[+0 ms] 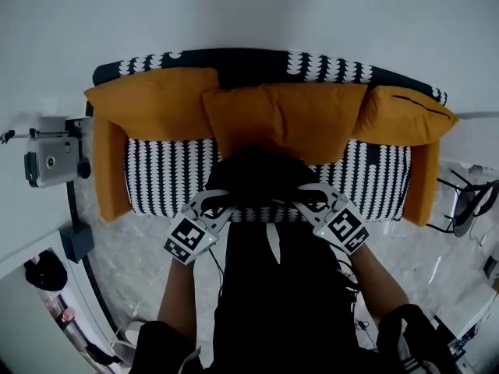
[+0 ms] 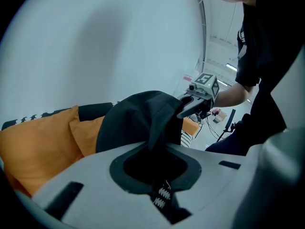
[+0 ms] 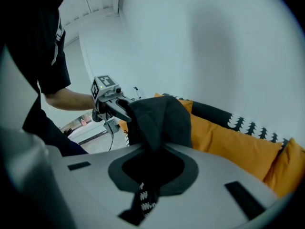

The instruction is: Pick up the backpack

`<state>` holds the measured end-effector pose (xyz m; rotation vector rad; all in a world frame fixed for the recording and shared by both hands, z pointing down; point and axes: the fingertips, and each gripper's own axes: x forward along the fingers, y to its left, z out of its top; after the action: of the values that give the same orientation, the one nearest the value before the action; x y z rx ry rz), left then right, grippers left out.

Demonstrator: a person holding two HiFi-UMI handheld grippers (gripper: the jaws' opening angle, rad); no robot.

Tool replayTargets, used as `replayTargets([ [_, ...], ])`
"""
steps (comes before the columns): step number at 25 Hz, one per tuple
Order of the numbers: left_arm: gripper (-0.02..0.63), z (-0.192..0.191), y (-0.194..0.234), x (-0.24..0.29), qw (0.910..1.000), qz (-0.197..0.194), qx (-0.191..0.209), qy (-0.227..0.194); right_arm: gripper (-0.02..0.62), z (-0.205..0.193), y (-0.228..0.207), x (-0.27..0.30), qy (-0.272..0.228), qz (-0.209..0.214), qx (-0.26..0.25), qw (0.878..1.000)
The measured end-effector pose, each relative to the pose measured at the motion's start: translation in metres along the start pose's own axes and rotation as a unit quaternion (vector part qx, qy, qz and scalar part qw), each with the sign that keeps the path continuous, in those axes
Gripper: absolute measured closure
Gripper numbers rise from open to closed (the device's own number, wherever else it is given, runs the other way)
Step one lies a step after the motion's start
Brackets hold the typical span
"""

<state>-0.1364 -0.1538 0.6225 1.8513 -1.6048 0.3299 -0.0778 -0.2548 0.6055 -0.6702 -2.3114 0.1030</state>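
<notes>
From the head view, looking steeply down, my left gripper (image 1: pixel 221 203) and my right gripper (image 1: pixel 306 199) come in from either side of the black fabric backpack (image 1: pixel 253 176). The backpack is bunched up at the front edge of the black-and-white patterned sofa (image 1: pixel 156 179), just before the middle one of the three orange cushions (image 1: pixel 284 119) that line the sofa's back. I cannot tell from here whether its underside rests on the seat. Pale marbled floor (image 1: pixel 140 248) shows below the sofa. In the left gripper view, my jaws are pressed together on a fold of the backpack (image 2: pixel 138 123), and the dark cloth runs straight down between them. The rest rises as a rounded mound in front of the orange cushions (image 2: pixel 38 142). Across the mound the right gripper (image 2: pixel 187 111) bites into its far side, with its marker cube on top and my forearm behind it. In the right gripper view it is the same picture mirrored. These jaws are also closed tight on a pinch of backpack (image 3: pixel 159 120) fabric, and the left gripper (image 3: pixel 123 109) grips the opposite edge. The orange cushions (image 3: pixel 238 144) and the patterned sofa back stretch away at the right under a plain white wall (image 3: pixel 214 46).
</notes>
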Motion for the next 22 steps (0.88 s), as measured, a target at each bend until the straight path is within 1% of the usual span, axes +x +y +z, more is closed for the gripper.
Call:
replayTargets([
  [3, 0.557, 0.018, 0.0, -0.005, 0.9999, 0.0, 0.006, -0.013, 0.557, 0.015, -0.002, -0.012, -0.011, -0.005, -0.003, 1.0],
  [7, 0.56, 0.043, -0.007, -0.014, 0.9993, 0.0, 0.026, -0.026, 0.557, 0.034, -0.002, -0.034, -0.029, -0.014, -0.001, 0.999],
  [10, 0.561, 0.07, -0.004, -0.017, 0.998, 0.002, 0.041, -0.047, 0.557, 0.053, -0.011, -0.05, -0.052, -0.025, 0.006, 0.998],
  [14, 0.563, 0.098, -0.007, -0.026, 0.9964, 0.002, 0.051, -0.068, 0.557, 0.077, -0.011, -0.071, -0.075, -0.04, 0.01, 0.996],
  [22, 0.568, 0.161, -0.011, -0.051, 0.9908, 0.004, 0.061, -0.121, 0.558, 0.131, -0.018, -0.108, -0.119, -0.073, -0.007, 0.99],
])
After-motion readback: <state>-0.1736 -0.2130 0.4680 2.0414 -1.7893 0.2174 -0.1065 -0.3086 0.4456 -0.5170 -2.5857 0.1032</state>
